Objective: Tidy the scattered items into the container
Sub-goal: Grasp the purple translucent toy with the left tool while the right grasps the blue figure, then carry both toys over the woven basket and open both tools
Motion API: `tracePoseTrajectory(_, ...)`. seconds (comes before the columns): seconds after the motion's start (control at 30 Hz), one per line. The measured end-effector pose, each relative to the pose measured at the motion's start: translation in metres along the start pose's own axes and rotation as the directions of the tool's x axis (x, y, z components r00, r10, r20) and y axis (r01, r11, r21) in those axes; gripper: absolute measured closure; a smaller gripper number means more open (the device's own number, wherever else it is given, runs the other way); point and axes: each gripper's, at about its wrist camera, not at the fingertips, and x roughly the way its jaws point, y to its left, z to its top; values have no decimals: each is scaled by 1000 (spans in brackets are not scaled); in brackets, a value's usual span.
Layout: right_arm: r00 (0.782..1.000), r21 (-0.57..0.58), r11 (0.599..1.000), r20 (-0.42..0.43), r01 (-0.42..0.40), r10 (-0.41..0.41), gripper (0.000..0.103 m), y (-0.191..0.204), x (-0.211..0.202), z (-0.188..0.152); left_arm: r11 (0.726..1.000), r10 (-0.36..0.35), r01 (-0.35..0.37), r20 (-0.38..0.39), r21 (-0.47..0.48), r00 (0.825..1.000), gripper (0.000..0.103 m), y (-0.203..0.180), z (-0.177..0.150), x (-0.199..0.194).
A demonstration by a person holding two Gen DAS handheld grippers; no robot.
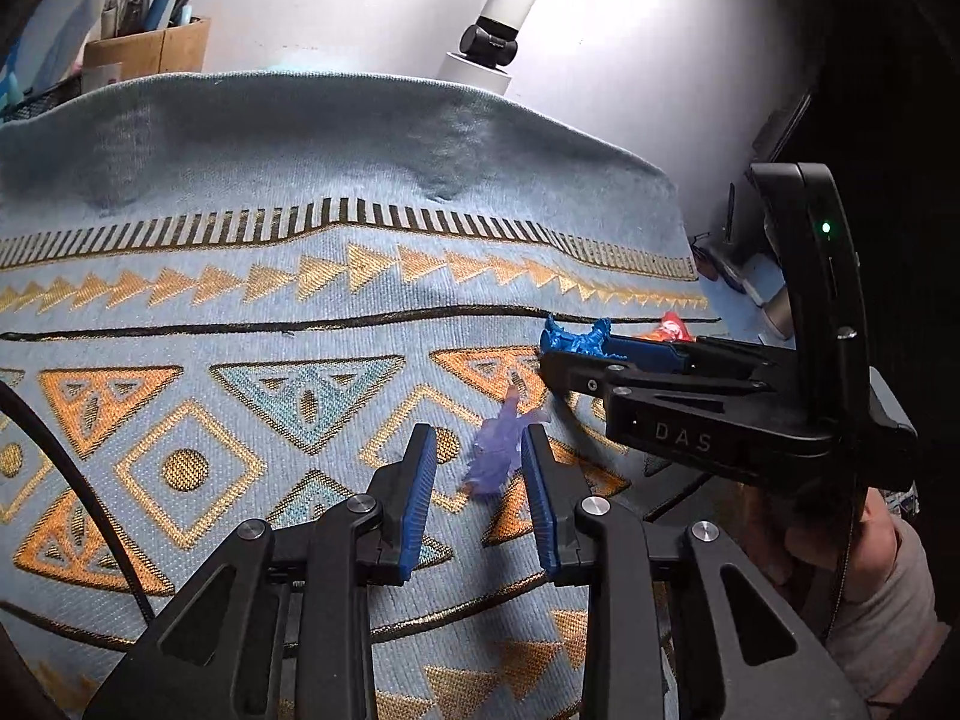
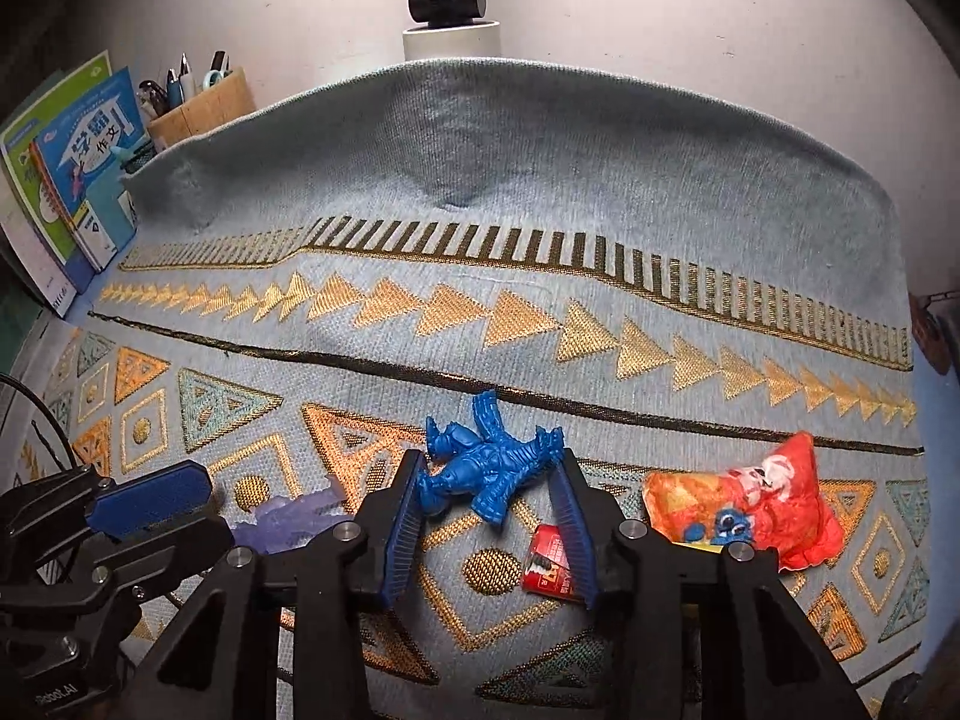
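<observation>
A blue toy figure (image 2: 480, 474) lies on the patterned cloth (image 2: 540, 240) between the jaws of my right gripper (image 2: 489, 480); the jaws are open on either side of it. It also shows in the left wrist view (image 1: 579, 341). A translucent purple figure (image 1: 501, 450) lies on the cloth between the fingertips of my open left gripper (image 1: 477, 456), close to the right finger; it also shows in the right wrist view (image 2: 294, 519). An orange snack bag (image 2: 750, 504) and a small red packet (image 2: 549, 564) lie to the right. No container for the items shows.
A wooden pen holder (image 2: 204, 102) and books (image 2: 72, 168) stand at the back left. A white lamp post with a black joint (image 2: 447, 0) stands behind the cloth. A dark cable (image 1: 72, 468) crosses the left side. The right gripper's body (image 1: 720, 396) fills the right of the left wrist view.
</observation>
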Motion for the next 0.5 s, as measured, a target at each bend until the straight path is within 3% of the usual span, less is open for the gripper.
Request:
tracePoseTrajectory(0.2,986,135,983,126,-127,110,62,-26,-50,-16,990,62,-55,-52,127,997,71,-26,-7,14)
tracePoseTrajectory(0.37,971,171,970,194,-174,140,62,-36,-98,-60,996,25,-21,-52,90,998,70,-21,-4,14)
tracePoseTrajectory(0.5,972,250,951,194,-182,135,62,-50,-119,-99,987,91,-84,-49,136,995,70,-32,-3,17)
